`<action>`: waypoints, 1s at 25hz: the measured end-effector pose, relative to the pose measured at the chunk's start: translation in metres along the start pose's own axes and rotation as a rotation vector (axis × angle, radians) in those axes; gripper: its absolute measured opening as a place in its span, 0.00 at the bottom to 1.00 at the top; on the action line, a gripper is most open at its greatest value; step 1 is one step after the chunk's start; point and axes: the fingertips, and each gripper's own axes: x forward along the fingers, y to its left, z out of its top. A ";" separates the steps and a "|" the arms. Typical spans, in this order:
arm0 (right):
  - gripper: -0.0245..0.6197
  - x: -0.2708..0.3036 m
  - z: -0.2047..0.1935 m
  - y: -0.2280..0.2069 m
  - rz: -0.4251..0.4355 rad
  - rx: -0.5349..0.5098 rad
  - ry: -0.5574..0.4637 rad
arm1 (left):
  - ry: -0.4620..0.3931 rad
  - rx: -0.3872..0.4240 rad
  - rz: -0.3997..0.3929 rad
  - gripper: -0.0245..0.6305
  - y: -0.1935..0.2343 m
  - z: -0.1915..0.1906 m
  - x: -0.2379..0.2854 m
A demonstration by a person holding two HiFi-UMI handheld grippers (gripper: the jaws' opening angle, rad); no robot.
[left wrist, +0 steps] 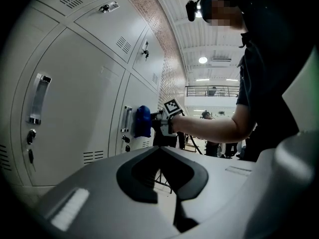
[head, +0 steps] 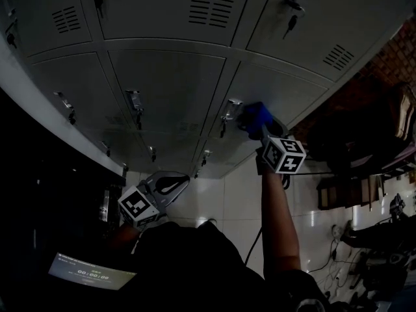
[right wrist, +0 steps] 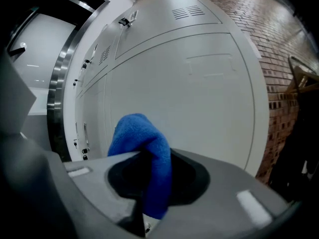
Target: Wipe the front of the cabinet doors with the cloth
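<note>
Cloth, blue and bunched, lies against a grey cabinet door just beside its handle in the dim head view. It is gripped by the right gripper. The left gripper hangs well below the handle, off the doors.

In the left gripper view, that gripper's jaws are closed together on nothing. The cloth shows just right of the handle, but whether it touches the door is hard to tell.

In the right gripper view, the jaws pinch the cloth, and its lower end is hidden between them. The door fills the view behind.
</note>
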 end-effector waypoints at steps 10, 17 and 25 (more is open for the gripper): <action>0.15 -0.045 -0.008 -0.106 -0.198 0.096 -0.021 | 0.008 0.002 -0.002 0.03 -0.003 -0.004 0.002; 0.15 -0.065 -0.018 -0.153 -0.318 0.097 -0.023 | 0.017 -0.001 -0.009 0.03 -0.006 -0.004 0.005; 0.15 -0.067 -0.014 -0.106 -0.263 0.096 -0.065 | 0.019 0.014 -0.019 0.03 -0.004 -0.008 0.003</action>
